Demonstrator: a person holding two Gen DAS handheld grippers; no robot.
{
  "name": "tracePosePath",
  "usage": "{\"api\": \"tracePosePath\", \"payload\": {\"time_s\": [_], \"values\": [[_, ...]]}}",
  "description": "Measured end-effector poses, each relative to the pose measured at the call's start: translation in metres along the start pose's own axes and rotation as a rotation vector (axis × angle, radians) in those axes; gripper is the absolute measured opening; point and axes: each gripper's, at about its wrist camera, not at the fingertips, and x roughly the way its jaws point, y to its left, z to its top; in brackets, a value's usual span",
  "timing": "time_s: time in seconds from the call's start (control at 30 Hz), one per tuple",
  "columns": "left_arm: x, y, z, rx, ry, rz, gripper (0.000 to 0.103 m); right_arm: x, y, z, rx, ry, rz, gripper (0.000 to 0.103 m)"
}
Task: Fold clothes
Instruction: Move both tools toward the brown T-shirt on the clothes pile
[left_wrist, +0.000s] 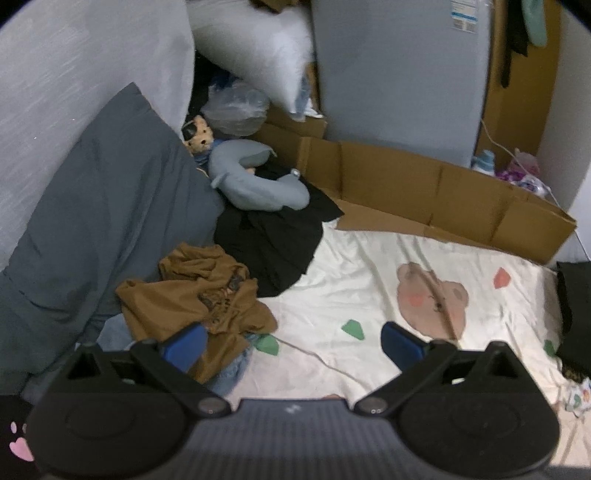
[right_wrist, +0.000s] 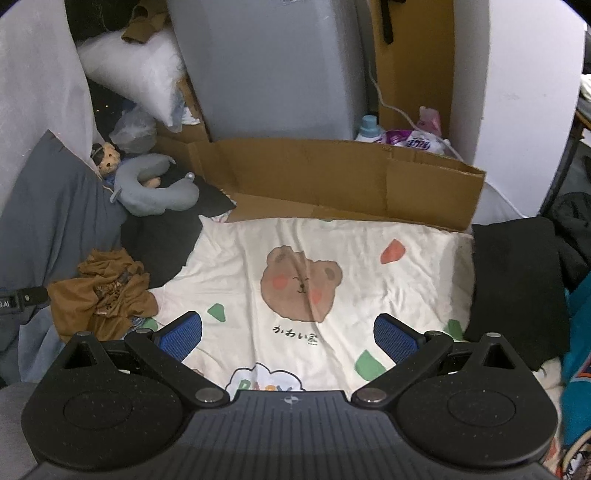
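Note:
A crumpled brown garment (left_wrist: 199, 295) (right_wrist: 103, 295) lies in a heap at the left of the cream bear-print sheet (left_wrist: 369, 288) (right_wrist: 332, 251). Behind it a black garment (left_wrist: 273, 240) (right_wrist: 162, 240) is bunched up. A folded black cloth (right_wrist: 517, 291) (left_wrist: 572, 314) rests at the sheet's right edge. My left gripper (left_wrist: 293, 341) is open just right of the brown heap, its left pad over the heap's edge, nothing between the pads. My right gripper (right_wrist: 288, 332) hangs open above the bear print, holding nothing.
A grey pillow (left_wrist: 96, 206) leans at the left, with a grey neck pillow (left_wrist: 255, 181) and a small doll (left_wrist: 197, 134) behind the clothes. Flattened cardboard (right_wrist: 351, 177) borders the far side, before a grey panel (right_wrist: 273, 66). Teal fabric (right_wrist: 580, 332) lies at the far right.

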Motion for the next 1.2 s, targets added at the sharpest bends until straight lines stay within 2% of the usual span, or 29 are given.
{"api": "tracePosePath", "payload": {"time_s": [0.23,0.53,0.8,1.1,1.2], "values": [[0.026,0.032,-0.007,-0.037,-0.038,0.027,0.102,0.034,0.007,-0.004,-0.006,-0.027,0.044,0.102],[0.085,0.075,-0.024,-0.108,-0.008,0.085,0.101,0.08,0.018,-0.01,-0.054,-0.058,0.081,0.102],[0.13,0.109,-0.049,-0.161,-0.017,0.126,0.099,0.124,0.033,-0.033,-0.099,-0.067,0.119,0.102],[0.169,0.132,-0.078,-0.185,0.005,0.136,0.097,0.165,0.044,-0.049,-0.115,-0.043,0.159,0.102],[0.179,0.14,-0.085,-0.222,0.018,0.14,0.096,0.18,0.049,-0.053,-0.133,-0.035,0.179,0.102]]}}
